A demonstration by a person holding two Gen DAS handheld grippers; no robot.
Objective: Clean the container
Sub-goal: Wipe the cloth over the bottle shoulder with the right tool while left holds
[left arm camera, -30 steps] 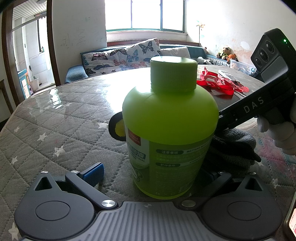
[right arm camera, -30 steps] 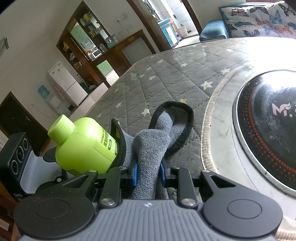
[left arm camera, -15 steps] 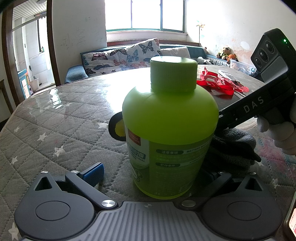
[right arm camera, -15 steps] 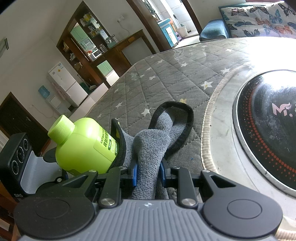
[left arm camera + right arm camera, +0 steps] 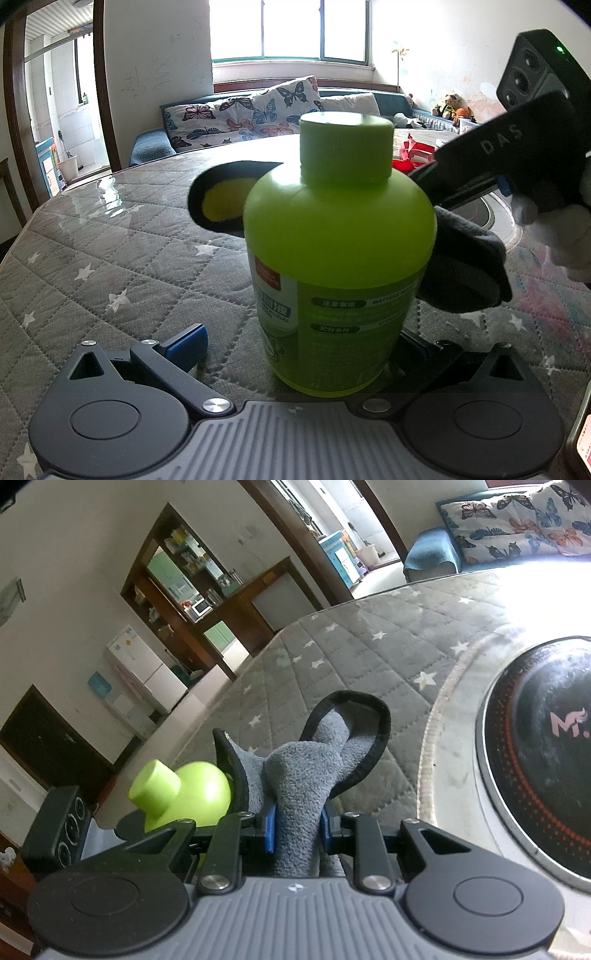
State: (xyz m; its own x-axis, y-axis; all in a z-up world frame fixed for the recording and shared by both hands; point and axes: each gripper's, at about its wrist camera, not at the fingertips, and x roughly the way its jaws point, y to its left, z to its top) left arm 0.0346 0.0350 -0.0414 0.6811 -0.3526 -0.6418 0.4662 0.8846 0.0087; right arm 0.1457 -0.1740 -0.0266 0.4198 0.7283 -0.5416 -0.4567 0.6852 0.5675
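- Green bottle (image 5: 338, 236): where does it stand?
- Upright on the table (image 5: 110, 258), with its cap (image 5: 346, 147) screwed on and the printed label turned towards my left side. It sits right in front of my left hand-held gripper (image 5: 301, 350), between the two fingers.
- Are you holding it there?
- No. The blue pad (image 5: 184, 345) on one side stands clear of the bottle with bare table between them, so that hand-held gripper is open. The other finger is hidden behind the bottle.
- And your other hand?
- My right hand-held gripper (image 5: 295, 827) is clamped on a grey cloth (image 5: 295, 775), fleecy with black trim. The cloth is bunched up between the blue pads and lies against the bottle's shoulder on the far side from the label. One flap with a yellow inner face sticks up behind the bottle.
- What is around it?
- A grey quilted cover (image 5: 351, 657) with white stars under a glossy sheet. A black round plate (image 5: 535, 775) with red dots is set into the table near the cloth. Further off stands a sofa (image 5: 155, 142) with butterfly cushions.
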